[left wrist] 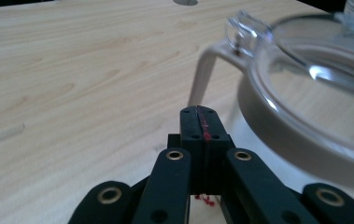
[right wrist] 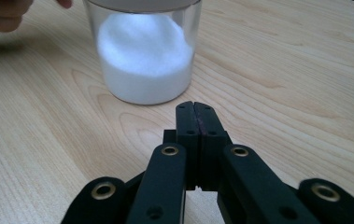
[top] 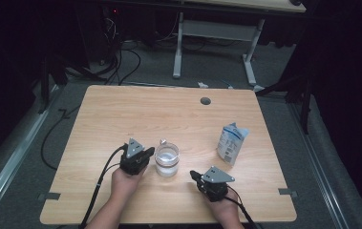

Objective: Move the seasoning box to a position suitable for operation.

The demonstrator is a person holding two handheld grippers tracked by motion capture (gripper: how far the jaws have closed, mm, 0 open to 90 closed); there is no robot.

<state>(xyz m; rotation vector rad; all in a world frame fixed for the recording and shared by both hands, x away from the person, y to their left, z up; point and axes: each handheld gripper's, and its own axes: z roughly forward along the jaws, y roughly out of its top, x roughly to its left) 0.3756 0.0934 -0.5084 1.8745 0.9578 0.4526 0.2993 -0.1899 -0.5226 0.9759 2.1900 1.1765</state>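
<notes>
Glass jar [top: 167,161] with hinged clip-top lid, holding white granules (sugar or salt, cannot tell which), stands on the counter [top: 121,114] near the front edge, between the two hands.

Nearest: right tool [top: 194,174], jaws pressed together, nothing between them. It lies low on the counter just right of the jar, apart from it, tips aimed at the jar's lower wall. In the right gripper view the jar [right wrist: 143,51] sits just beyond the closed tips, no contact.

Next: left tool [top: 149,152], jaws likewise together and empty (a red thread or mark runs along the seam between them). It sits just left of the jar at rim height. In the left gripper view the tips [left wrist: 198,122] point at the pale wire bail [left wrist: 204,70] and the clear lid knob [left wrist: 241,33] of the jar; close, not touching as far as I can tell.

Step in hand, judged: approach before handling the jar; neither tool has a hold. Lid looks seated on the rim, though whether it is latched I cannot tell.

Next move calls for: opening one tool before any grip; the jar wall is wide, smooth glass, so a steadying hold low on the body by the right, with the left working the bail or lid.

Farther: soft white-and-blue pouch [top: 231,142], upright, well right of the jar. Beyond, a grey grommet hole [top: 205,100] near the far edge.
</notes>
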